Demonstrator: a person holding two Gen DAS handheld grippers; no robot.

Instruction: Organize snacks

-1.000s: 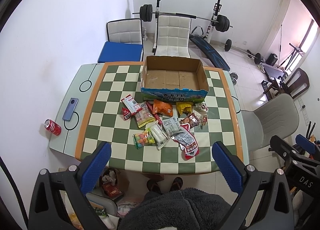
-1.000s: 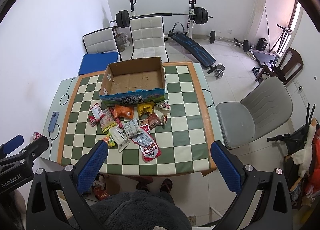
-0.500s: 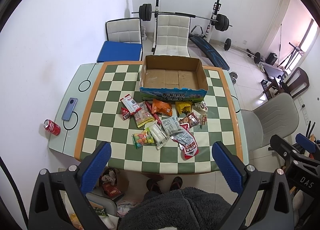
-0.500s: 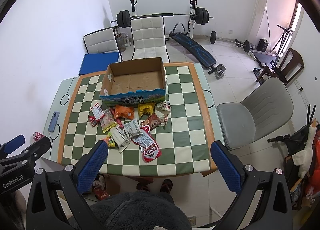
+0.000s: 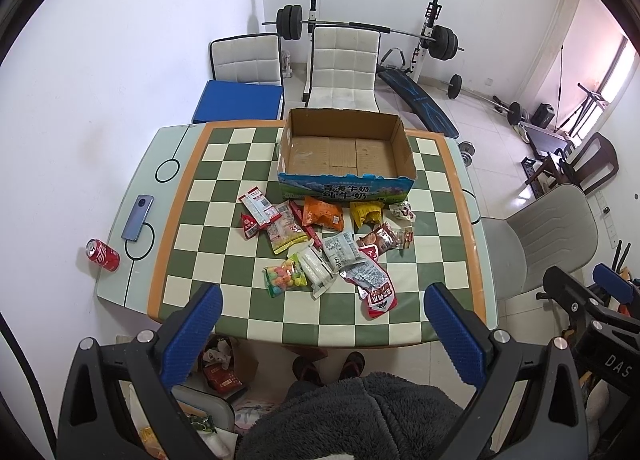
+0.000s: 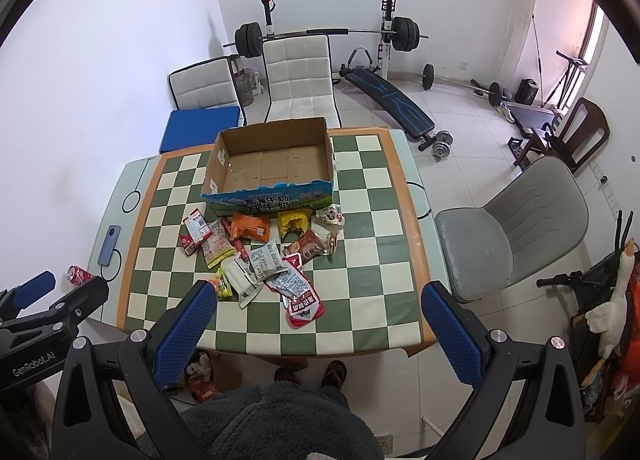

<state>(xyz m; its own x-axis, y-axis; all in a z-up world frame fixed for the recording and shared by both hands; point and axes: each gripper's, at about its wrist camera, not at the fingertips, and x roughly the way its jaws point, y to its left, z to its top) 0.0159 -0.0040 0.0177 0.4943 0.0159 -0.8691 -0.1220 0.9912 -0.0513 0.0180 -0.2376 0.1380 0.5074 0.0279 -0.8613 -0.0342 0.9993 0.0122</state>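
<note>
A home room doubling as a gym. Beyond the checkered table (image 5: 224, 220) stand a barbell rack (image 5: 360, 26) and padded chairs (image 5: 344, 60).

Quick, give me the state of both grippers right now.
Left gripper: open, holding nothing, raised above the table's near edge.
Right gripper: open, holding nothing, also high above the snacks.

Both grippers hang high in the air, side by side. The left gripper (image 5: 323, 330) has its blue-padded fingers (image 5: 191, 334) spread wide (nothing between them); the right gripper (image 6: 319, 330) is likewise agape and empty.
</note>
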